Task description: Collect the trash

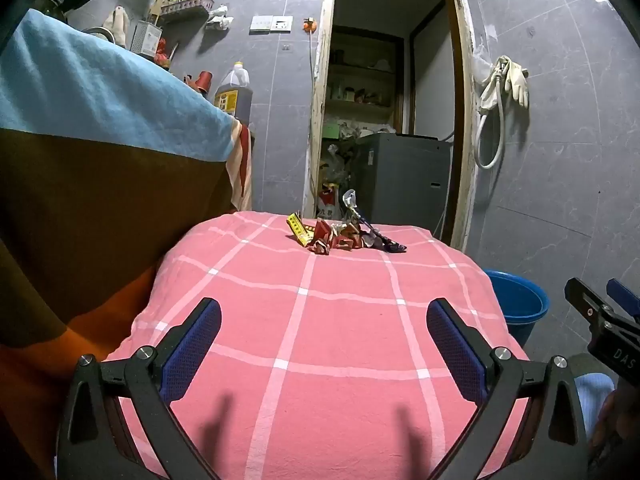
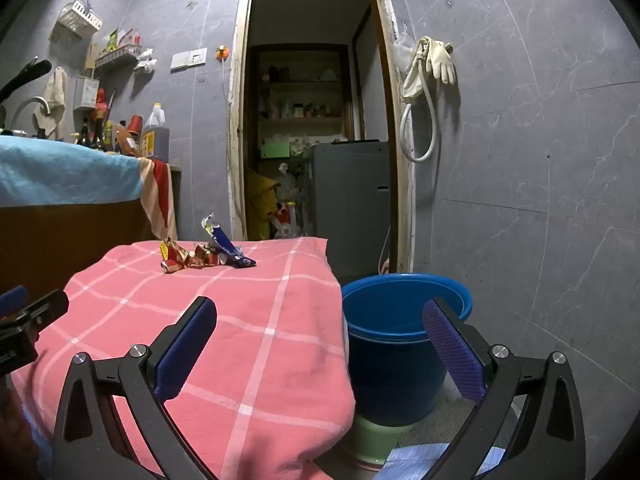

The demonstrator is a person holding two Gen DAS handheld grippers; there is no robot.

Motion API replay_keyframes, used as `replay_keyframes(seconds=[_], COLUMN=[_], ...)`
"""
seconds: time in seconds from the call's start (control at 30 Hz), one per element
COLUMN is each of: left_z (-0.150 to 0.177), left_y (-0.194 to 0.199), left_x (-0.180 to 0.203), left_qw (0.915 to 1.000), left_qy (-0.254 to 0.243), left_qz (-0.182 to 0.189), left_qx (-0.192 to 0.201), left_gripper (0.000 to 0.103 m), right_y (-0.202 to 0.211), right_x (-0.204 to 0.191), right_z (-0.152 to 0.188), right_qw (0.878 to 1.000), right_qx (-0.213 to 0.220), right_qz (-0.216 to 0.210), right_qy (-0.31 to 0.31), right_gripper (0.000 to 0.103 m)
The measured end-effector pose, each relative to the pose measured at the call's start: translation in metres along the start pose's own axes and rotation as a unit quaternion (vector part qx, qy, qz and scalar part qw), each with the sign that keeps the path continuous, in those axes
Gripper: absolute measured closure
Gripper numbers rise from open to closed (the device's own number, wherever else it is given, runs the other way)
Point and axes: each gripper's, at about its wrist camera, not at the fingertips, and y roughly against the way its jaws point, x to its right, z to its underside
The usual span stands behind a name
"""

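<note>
lying in a small heap at the far end of the pink cloth (image 1: 320, 340) is the trash (image 1: 344, 236). both hand-held grippers, left (image 1: 324, 344) and right (image 2: 320, 344), hang wide apart with nothing in them. a blue bucket (image 2: 394, 364) stands just beside the surface.

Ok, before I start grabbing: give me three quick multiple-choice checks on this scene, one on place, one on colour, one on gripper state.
1. Where is the pile of crumpled wrappers?
A. In the bucket
B. At the far end of the pink checked cloth
C. On the floor

2. What colour is the bucket?
A. Blue
B. Red
C. White

3. How are the left gripper and right gripper?
A. Both shut on wrappers
B. One open, one shut
C. Both open and empty

Answers: 1 B, the pile lies on the cloth near the doorway. 2 A, blue beside the cloth. 3 C, fingers spread wide, nothing between.
</note>
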Motion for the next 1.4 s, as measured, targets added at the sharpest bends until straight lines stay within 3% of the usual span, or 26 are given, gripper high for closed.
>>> replay_keyframes(seconds=[1.4], left_z=[-0.0001], left_y=[-0.0058], left_x=[-0.0011], left_qw=[0.9999], left_qy=[0.01], left_qz=[-0.002], left_qx=[-0.011], left_gripper=[0.002], right_y=[-0.0004], right_x=[0.0008], right_z=[-0.0001], right_qw=[1.0], right_qx=[-0.003], right_qz=[0.0], right_qy=[-0.001], right_gripper=[0.0])
